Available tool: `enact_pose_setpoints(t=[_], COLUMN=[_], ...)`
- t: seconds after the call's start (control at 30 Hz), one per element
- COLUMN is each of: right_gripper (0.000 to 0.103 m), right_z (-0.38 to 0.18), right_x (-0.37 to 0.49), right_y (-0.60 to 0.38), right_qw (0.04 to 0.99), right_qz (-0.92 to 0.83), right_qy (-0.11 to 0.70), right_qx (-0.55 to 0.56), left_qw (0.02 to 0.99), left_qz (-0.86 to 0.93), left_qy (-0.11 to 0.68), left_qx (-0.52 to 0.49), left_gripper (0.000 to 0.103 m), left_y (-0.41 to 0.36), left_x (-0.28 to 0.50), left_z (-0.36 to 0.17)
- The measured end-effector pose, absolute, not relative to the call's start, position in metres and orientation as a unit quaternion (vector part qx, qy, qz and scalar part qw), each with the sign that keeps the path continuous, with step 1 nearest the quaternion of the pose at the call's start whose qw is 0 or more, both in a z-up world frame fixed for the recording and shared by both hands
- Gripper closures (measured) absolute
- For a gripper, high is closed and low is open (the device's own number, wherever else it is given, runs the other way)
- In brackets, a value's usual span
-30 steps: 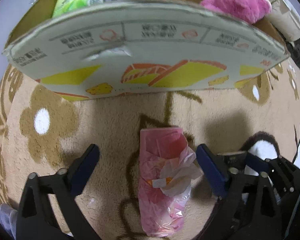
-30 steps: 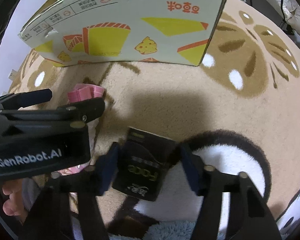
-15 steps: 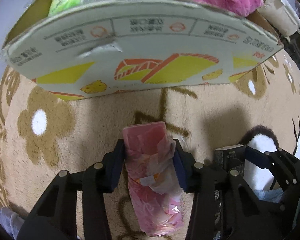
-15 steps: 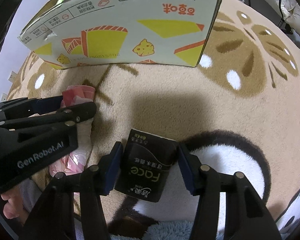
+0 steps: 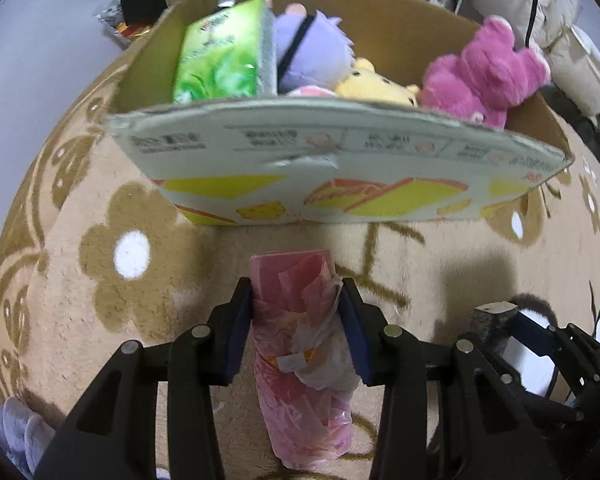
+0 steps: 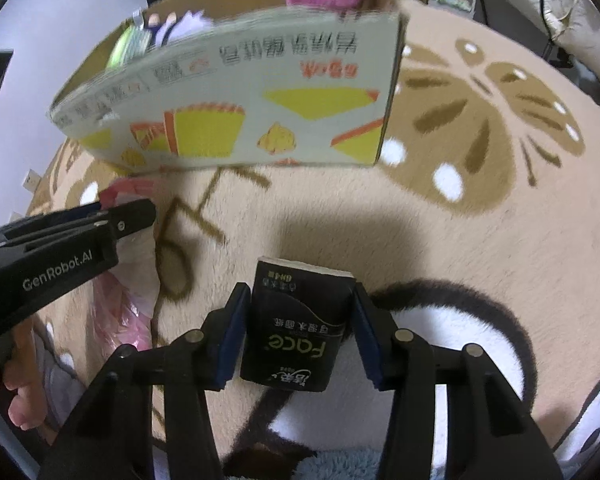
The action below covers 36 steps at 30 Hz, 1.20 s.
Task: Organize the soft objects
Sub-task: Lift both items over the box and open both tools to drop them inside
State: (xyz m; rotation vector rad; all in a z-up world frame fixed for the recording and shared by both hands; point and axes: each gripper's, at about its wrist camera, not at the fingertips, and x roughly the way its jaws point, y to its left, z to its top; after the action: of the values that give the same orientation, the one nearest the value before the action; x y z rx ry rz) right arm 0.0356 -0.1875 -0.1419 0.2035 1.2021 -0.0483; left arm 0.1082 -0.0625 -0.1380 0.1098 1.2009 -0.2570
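Observation:
My left gripper [image 5: 296, 292] points steeply down, and its jaws are closing on a pink plastic-wrapped tissue pack [image 5: 300, 400], blue pads pressed into both sides. The jaws of my right gripper [image 6: 300, 292] are closing on a black "Face" tissue pack [image 6: 296, 332], with the pads against its sides. Both packs hang just above the beige rug [image 5: 100, 320]. Straight ahead stands the open cardboard box [image 5: 340, 160]. In the right wrist view the left gripper's fingers [image 6: 132, 216] show at the left with the pink pack [image 6: 116, 320] below them.
Inside the box lie a green tissue pack [image 5: 220, 56], a purple plush [image 5: 312, 48], a yellow plush [image 5: 372, 80] and a pink plush bear [image 5: 484, 72]. A hand [image 6: 4, 392] holds the left tool. Shelves and white bags stand beyond the rug.
The left jaws went from wide open to gripping the pink pack. Both grippers rose with their packs, so the box's inside has come into view. The right jaws tightened a little.

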Motion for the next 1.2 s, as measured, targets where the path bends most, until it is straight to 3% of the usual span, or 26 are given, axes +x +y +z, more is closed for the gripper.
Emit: enact_pose_setpoints(t=[0.97,1.13,1.2], right_gripper=[0.051,0.051,0.051], right_z=[-0.081,-0.070,-0.066], right_x=[0.009,0.006,0.005], right_y=[-0.192,-0.193,-0.192], right_qw=[0.899,0.912,0.916], right_qz=[-0.007,-0.004,0.001], right_qy=[0.423,0.394,0.386], right_qx=[0.116,0.113,0.112], left_qw=[0.894,0.909,0.916], left_qz=[-0.096,-0.081,-0.077], left_qy=[0.435,0.407,0.393], left_qx=[0.043,0.032,0.023], left_gripper=[0.063,0.068,0.076], left_y=[-0.021,-0.013,-0.008], left_x=[0.073,0.070,0.069], left_z=[-0.058,-0.043,-0.035])
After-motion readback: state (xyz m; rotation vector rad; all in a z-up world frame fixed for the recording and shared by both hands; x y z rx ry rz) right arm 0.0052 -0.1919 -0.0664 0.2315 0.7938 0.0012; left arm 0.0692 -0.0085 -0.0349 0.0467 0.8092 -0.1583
